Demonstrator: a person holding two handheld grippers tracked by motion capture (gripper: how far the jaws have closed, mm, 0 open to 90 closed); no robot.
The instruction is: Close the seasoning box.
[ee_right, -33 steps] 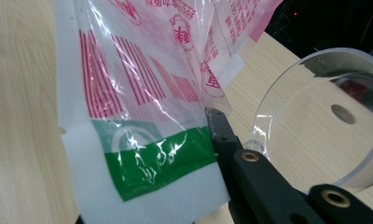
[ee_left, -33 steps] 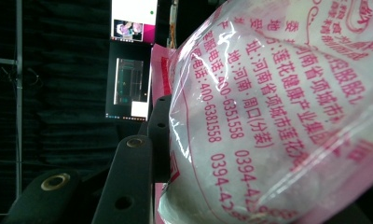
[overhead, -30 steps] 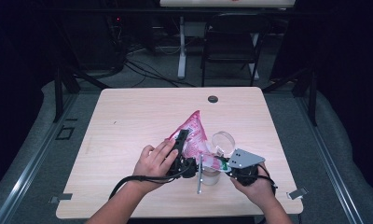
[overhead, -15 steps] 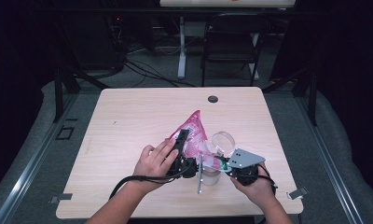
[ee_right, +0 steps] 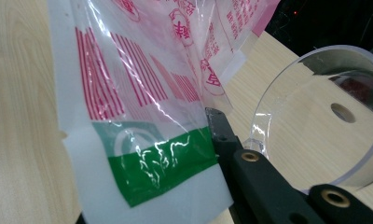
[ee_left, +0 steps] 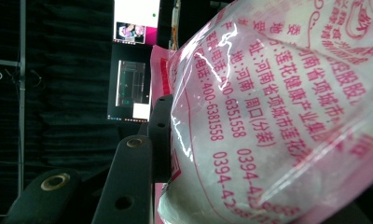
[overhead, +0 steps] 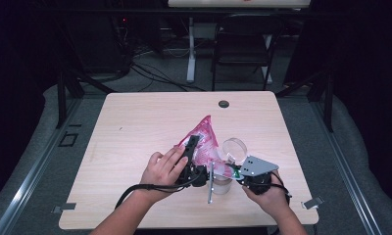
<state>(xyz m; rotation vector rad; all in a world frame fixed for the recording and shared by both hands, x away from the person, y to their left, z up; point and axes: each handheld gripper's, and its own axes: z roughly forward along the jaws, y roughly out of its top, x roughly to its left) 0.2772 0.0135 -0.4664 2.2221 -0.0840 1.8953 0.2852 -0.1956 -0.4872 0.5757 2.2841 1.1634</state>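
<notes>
Nearest to me, my right gripper [overhead: 235, 172] sits low at the front edge of the table [overhead: 135, 122], its grey plate on top, and its jaws are pressed together on the bottom corner of the pink plastic bag [overhead: 201, 142]; in the right gripper view I see the bag's green and white printed corner [ee_right: 161, 158] pinched against my black jaw, the film hanging wrinkled above it. Just beside that jaw, on its other side, stands the clear plastic cup [ee_right: 324, 121], its round rim tilted toward me and the wood of the table showing through it. In the high view the cup [overhead: 233, 149] rests just right of the bag, touching or nearly touching it. My left gripper [overhead: 191, 147] lies along the bag's left side with my left hand [overhead: 162, 169] wrapped over it; its jaws are partly spread and clamped around the bag's bulging body, and in the left gripper view the film with red print [ee_left: 268, 116] swells against the one jaw I can see. The bag rises to a point away from me, toward the middle of the table. Farther off, a small dark round grommet [overhead: 224, 104] sits near the table's far edge, and beyond it a chair [overhead: 243, 46] stands on the floor.
</notes>
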